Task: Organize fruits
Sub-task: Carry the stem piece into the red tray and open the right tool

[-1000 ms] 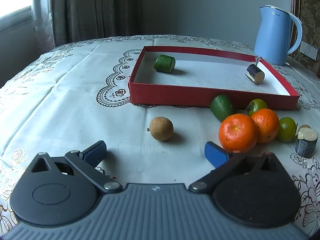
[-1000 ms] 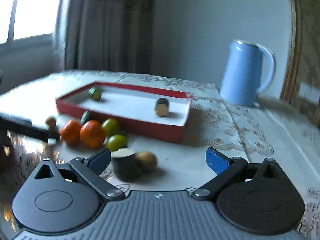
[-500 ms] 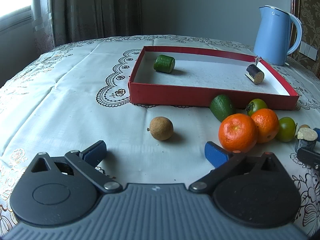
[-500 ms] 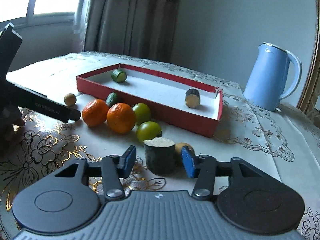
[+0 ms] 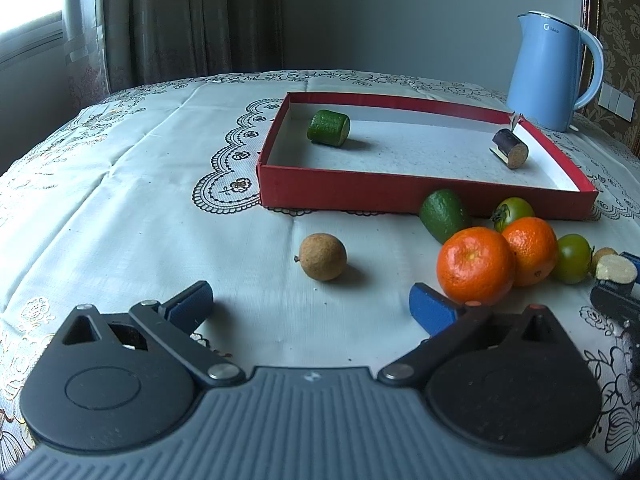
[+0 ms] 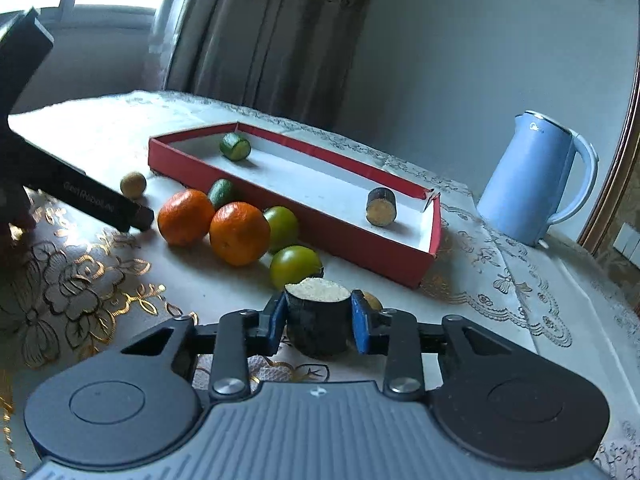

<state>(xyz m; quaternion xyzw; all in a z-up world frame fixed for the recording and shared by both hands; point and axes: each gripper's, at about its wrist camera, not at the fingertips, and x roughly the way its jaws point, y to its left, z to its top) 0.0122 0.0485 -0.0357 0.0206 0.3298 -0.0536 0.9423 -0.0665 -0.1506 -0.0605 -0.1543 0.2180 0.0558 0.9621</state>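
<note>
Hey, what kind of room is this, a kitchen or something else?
Probably a home dining or living room, not clearly a kitchen: a table under a lace-patterned tablecloth, heavy curtains by a window, and a blue electric kettle against a plain wall.

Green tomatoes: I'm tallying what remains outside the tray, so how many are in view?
2. One green tomato sits against the red tray wall behind the oranges; the other green tomato lies nearer, just beyond the piece in the right gripper. More could hide behind.

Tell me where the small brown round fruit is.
In the left wrist view the brown round fruit lies alone on the tablecloth, ahead between the open left gripper's fingers.
</note>
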